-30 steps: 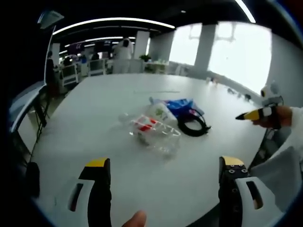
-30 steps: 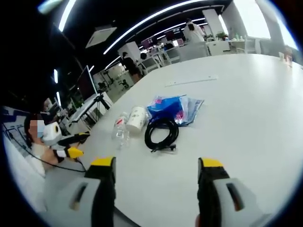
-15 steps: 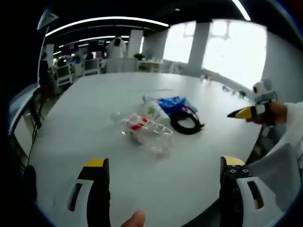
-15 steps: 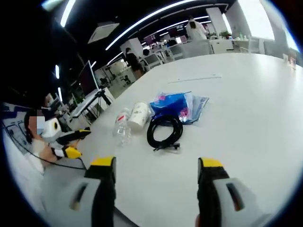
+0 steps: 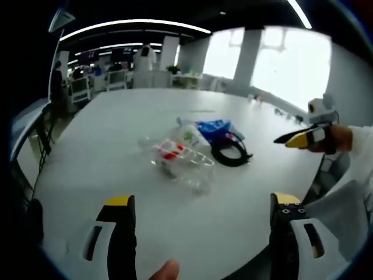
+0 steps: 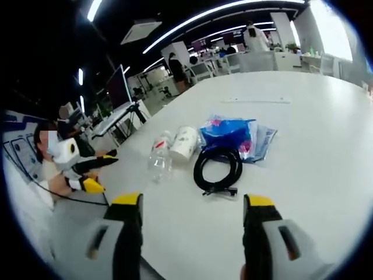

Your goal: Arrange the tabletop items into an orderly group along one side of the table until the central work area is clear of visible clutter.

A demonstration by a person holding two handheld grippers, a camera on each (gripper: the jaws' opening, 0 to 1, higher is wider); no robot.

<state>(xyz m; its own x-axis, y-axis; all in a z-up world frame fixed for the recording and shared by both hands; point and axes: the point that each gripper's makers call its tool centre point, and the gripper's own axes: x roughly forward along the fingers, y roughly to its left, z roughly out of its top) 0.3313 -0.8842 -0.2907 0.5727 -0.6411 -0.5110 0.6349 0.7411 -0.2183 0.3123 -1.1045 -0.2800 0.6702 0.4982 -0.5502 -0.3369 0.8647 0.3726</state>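
Lying clustered mid-counter (image 6: pixel 326 146), the clear bottle (image 6: pixel 159 157), paper cup (image 6: pixel 185 143), blue bag (image 6: pixel 230 132) and black cable (image 6: pixel 218 169) sit beyond left tongs (image 5: pixel 201 233) and right tongs (image 6: pixel 192 230), both spread apart, empty.

Table (image 6: pixel 326 134) is smooth matt white, prob laminate, w/ soft glare off the windows. Bottle (image 6: pixel 159 156) is clear thin plastic, crinkly, red label. Blue bag (image 6: pixel 228 132) looks like glossy plastic film. Cable (image 6: pixel 218 169) is black rubbery, matt-ish. Cup thing (image 6: pixel 185 143) looks like paper, can't tell for sure. My claws (image 6: pixel 192 233) (image 5: pixel 203 236): matt black plastic w/ yellow tips.
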